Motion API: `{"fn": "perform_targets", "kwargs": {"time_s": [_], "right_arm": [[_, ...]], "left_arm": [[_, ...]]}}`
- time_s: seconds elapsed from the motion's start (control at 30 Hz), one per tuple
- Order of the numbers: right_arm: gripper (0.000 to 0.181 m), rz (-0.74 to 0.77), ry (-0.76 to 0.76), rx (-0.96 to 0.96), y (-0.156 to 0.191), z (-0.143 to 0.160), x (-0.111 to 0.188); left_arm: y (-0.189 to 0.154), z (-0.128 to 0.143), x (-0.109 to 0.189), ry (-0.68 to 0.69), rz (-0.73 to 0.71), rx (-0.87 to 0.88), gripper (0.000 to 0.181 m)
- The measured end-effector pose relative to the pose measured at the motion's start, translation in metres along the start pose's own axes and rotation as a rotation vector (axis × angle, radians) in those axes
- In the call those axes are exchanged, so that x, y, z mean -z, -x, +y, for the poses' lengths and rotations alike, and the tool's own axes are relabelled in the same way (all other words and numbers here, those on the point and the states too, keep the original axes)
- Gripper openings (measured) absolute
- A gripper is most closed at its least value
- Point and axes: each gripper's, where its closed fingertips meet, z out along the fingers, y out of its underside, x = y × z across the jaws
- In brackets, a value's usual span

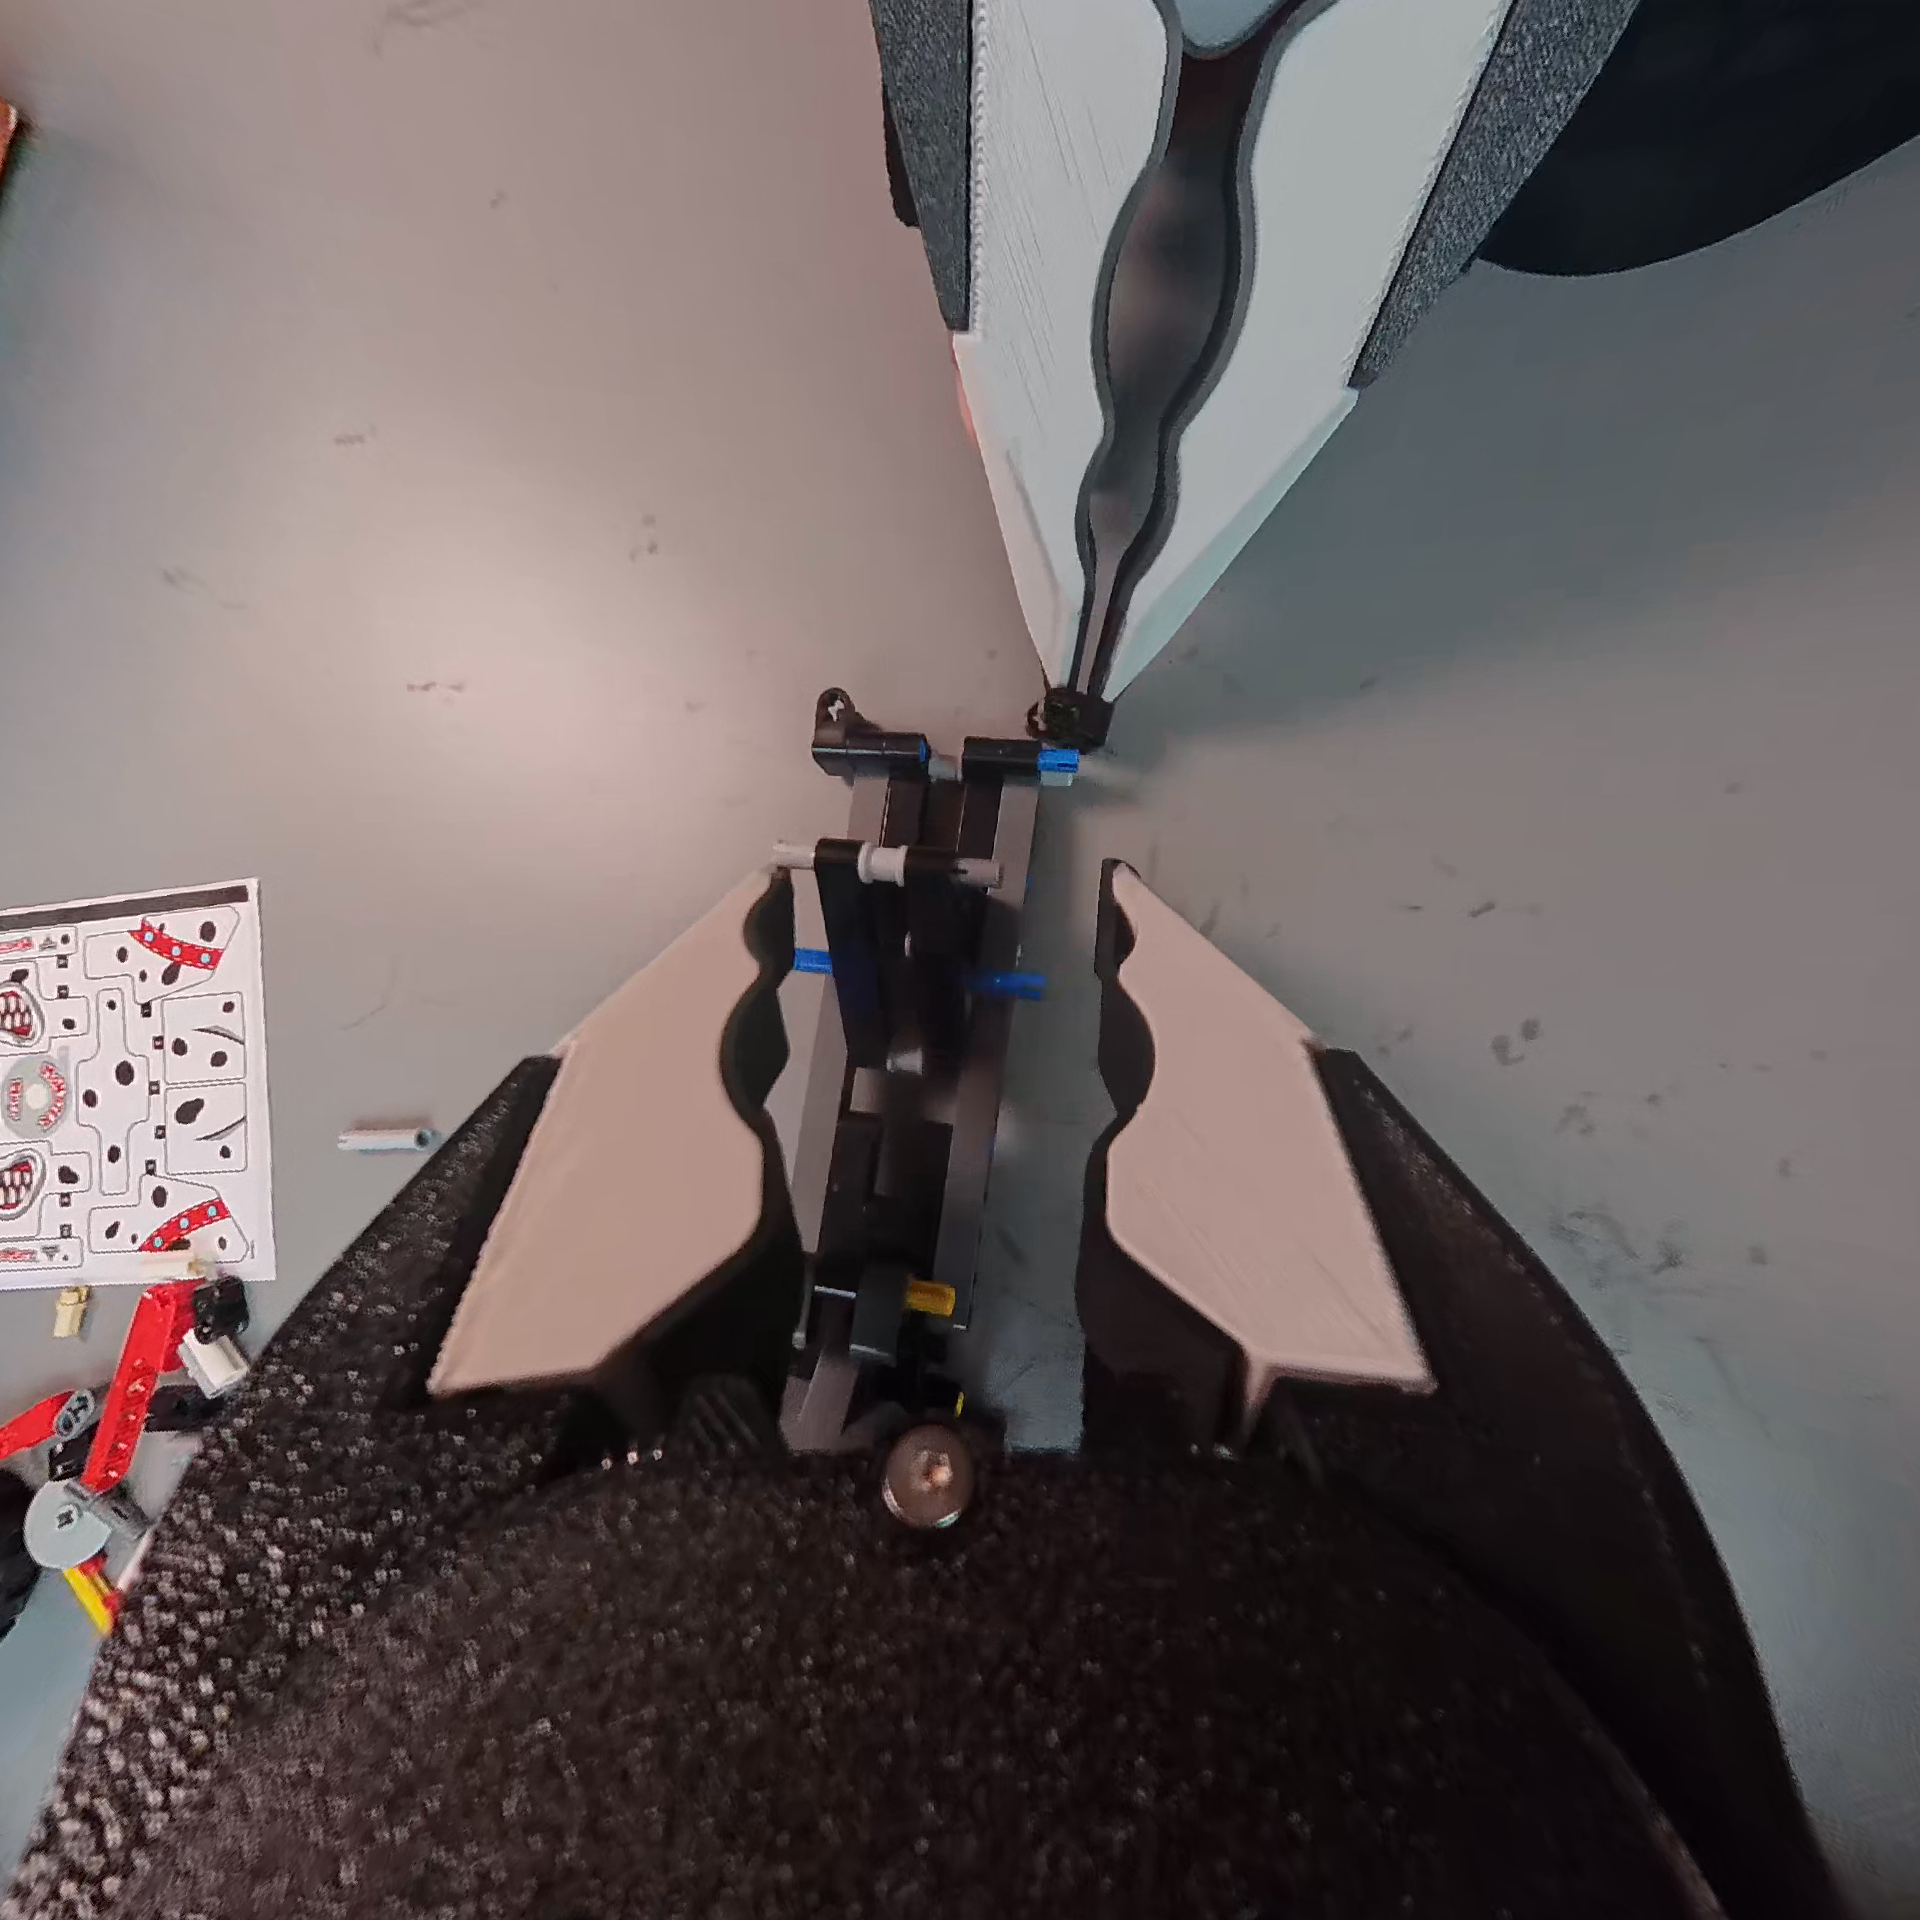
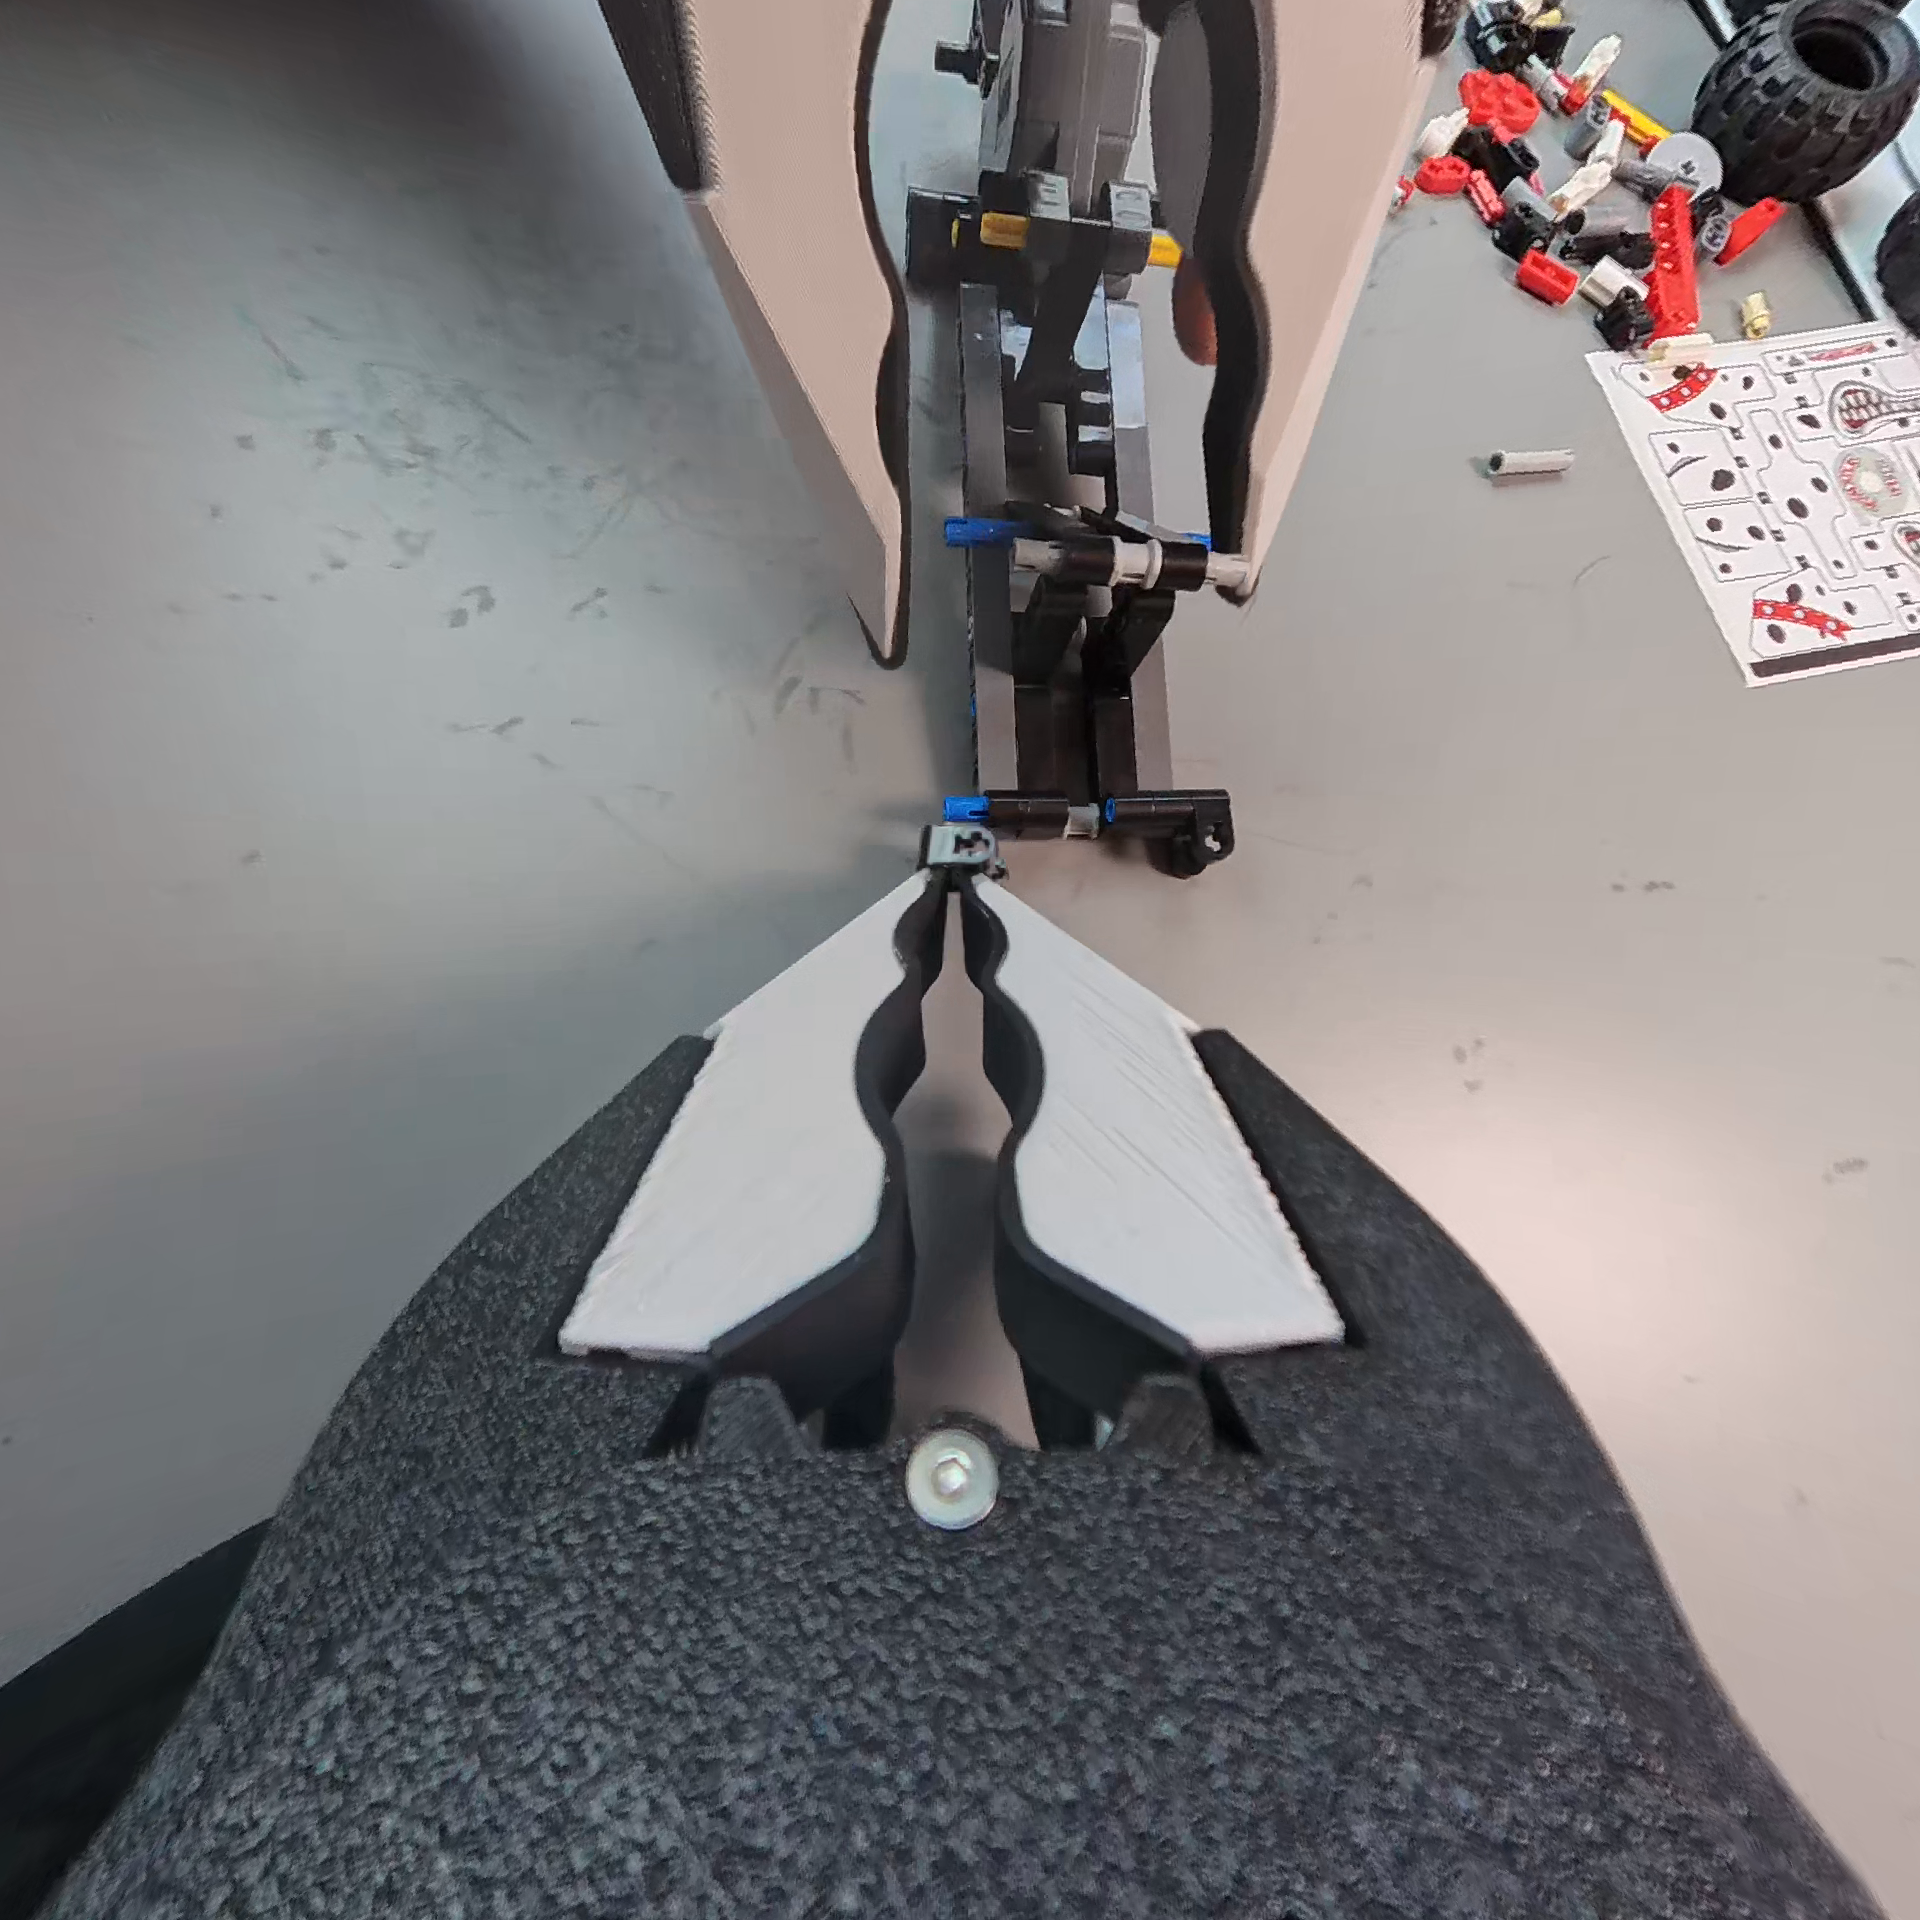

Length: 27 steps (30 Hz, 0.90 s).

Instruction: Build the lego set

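Observation:
A long black and grey lego chassis (image 1: 914,1091) lies on the grey table (image 1: 468,520), with blue pins and white axles sticking out of its sides. My left gripper (image 1: 943,873) is open and straddles it; the left finger lies against it and the right finger stands clear. My right gripper (image 2: 951,883) is shut on a small black connector piece (image 2: 966,847), held at the blue pin (image 2: 961,805) on the chassis (image 2: 1070,675) front crossbar. The right gripper also shows in the left wrist view (image 1: 1075,691), coming in from the top. The left gripper also shows in the right wrist view (image 2: 1065,613).
A sticker sheet (image 2: 1787,488) and a grey tube piece (image 2: 1527,462) lie right of the chassis. Behind them are a pile of loose red, black and grey pieces (image 2: 1590,177) and black tyres (image 2: 1808,94). The sheet (image 1: 125,1081) and loose pieces (image 1: 125,1392) also show at left. Left tips to right tips: about 5 centimeters.

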Motion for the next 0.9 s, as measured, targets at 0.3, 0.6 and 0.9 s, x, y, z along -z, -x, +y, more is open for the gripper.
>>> {"fn": "perform_targets", "kwargs": {"time_s": [0.3, 0.6, 0.9], "right_arm": [[0.022, -0.029, -0.004, 0.053, -0.002, 0.000, 0.009], [0.011, -0.123, 0.068, 0.072, 0.012, 0.000, -0.004], [0.008, -0.130, -0.048, 0.038, 0.017, -0.014, 0.003]], "left_arm": [[0.001, -0.004, 0.003, -0.039, -0.043, 0.002, 0.061], [0.003, 0.015, 0.031, -0.079, -0.169, 0.051, 0.064], [0.020, 0.067, 0.051, 0.047, -0.065, 0.092, 0.088]]}}
